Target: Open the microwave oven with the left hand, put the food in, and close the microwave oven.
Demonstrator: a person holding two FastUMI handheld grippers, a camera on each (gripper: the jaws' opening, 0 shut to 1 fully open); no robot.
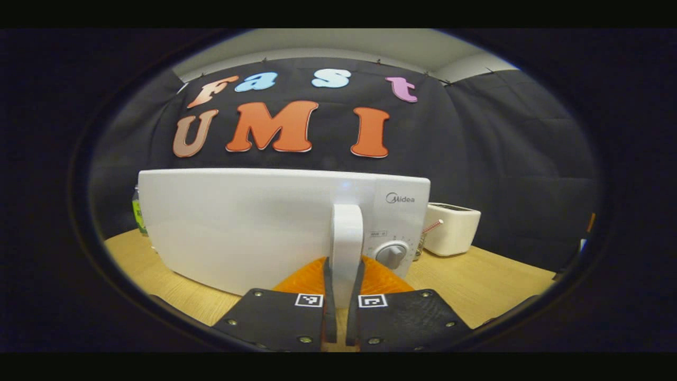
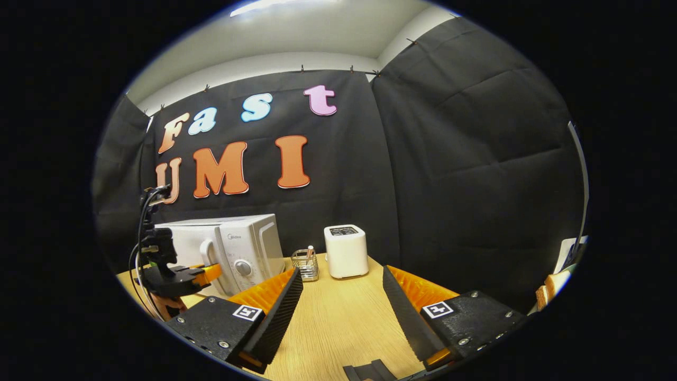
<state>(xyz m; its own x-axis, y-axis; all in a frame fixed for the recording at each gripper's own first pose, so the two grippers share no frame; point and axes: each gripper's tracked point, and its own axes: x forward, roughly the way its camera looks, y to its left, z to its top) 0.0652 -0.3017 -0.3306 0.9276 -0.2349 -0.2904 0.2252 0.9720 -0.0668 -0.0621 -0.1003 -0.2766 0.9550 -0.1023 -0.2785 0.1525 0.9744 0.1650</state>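
Microwave [image 1: 254,227], white and boxy, stands on the wooden worktop [image 1: 476,286] against the black cloth wall, with its door shut. A tall white handle [image 1: 347,238] runs upright down the door's right edge, just left of the round dial [image 1: 392,255].

In the left gripper view, my left gripper [image 1: 344,286] has its two fingers set on either side of the lower part of that handle, close against it, pinching it. The right gripper view shows the same thing from the side: the left gripper [image 2: 211,272] meets the microwave [image 2: 232,248] at the handle [image 2: 207,256].

My right gripper [image 2: 341,312] hangs over bare worktop [image 2: 344,328], its fingers spread wide and carrying nothing. Beyond it stand a small clear holder [image 2: 305,264] and a white toaster [image 2: 346,251], both to the right of the microwave. At the far right edge, partly cut off, something that may be bread [image 2: 550,288] lies; I cannot tell for sure.

I judge the handle stiff, smooth plastic, so a firm pinch low on the bar is the place to hold. The door should swing on a hinge at its left side, so the pull wants to follow an arc, not a straight line. The microwave looks heavy enough to stay put, though a sharp tug could slide it on the worktop.
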